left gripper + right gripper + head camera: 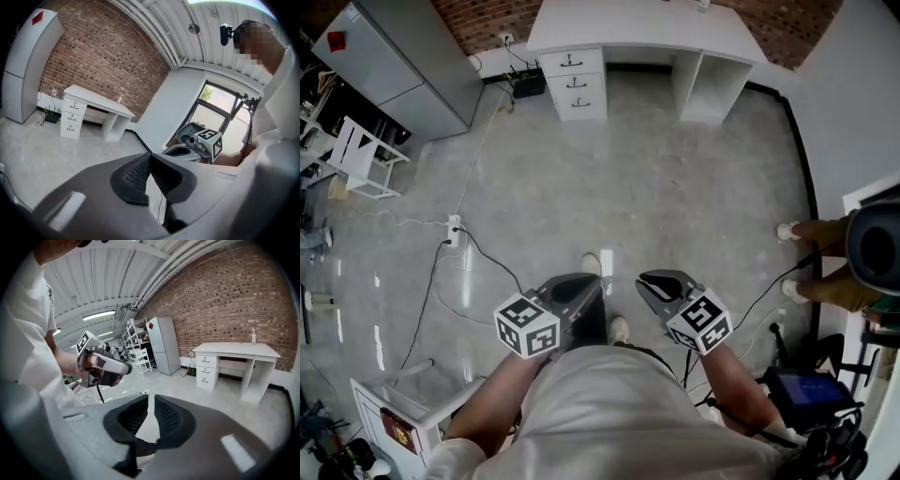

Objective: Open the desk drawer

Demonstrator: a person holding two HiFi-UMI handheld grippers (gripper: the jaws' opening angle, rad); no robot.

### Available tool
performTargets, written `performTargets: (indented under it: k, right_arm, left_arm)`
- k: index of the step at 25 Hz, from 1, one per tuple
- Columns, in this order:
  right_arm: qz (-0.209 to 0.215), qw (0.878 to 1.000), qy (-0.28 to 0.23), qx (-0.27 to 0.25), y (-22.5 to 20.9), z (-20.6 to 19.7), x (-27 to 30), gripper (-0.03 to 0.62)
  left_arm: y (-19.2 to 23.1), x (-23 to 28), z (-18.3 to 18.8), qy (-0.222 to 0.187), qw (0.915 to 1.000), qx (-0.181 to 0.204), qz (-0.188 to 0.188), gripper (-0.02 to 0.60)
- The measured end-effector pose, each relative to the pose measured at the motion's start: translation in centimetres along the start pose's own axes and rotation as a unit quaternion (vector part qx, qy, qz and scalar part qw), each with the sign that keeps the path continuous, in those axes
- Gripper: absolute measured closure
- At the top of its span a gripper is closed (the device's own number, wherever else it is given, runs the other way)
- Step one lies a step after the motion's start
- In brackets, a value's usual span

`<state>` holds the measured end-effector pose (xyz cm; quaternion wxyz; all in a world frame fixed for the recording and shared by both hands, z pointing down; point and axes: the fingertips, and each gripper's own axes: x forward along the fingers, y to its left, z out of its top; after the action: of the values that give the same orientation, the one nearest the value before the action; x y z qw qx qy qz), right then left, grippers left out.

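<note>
The white desk [637,23] stands far ahead against the brick wall, with its stack of three drawers [572,80] on the left side, all shut. Both grippers are held close to my body, far from the desk. My left gripper [581,283] is shut, its pads meeting at the tips with nothing between them [149,155]. My right gripper [652,281] is also shut and holds nothing, with only a thin slit between its pads [151,401]. The desk [96,101] and its drawers [70,118] show small in the left gripper view. The right gripper view also takes in the desk [234,350].
A grey tall cabinet [394,66] stands at the left of the desk. A power strip [453,230] with cables lies on the concrete floor. A white rack [361,155] is at the far left, and another person's feet [811,258] are at the right.
</note>
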<state>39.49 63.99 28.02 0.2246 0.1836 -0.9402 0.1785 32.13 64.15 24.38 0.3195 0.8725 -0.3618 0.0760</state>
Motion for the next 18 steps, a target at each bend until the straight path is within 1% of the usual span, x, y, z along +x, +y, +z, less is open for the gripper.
performTargets:
  k: [4,7,12,15,18]
  right_arm:
    - [-0.015,1.000,0.005,0.007,-3.4,1.7,2.9,0.563]
    - [-0.023,1.000,0.009,0.010,-6.3,4.6,5.5,0.563]
    - [-0.003,1.000,0.016,0.001,-11.4,11.0,11.9,0.563]
    - [0.001,1.000,0.006,-0.008,-14.1,14.9,16.2,0.563]
    - [0.009,1.000,0.004,0.002,-16.5,17.6,20.2,0.563]
  left_arm:
    - [4.5,1.8,1.8,-0.008,0.9999,-0.003,-0.011,0.575]
    - [8.7,3.3,4.8,-0.014,0.9997,-0.009,-0.016,0.575]
    - [15.2,4.2,11.8,-0.038,0.9992,-0.003,-0.013,0.575]
    - [19.1,4.0,14.3,-0.039,0.9991,-0.014,-0.011,0.575]
    - [22.7,3.9,16.4,-0.041,0.9990,-0.014,0.005,0.575]
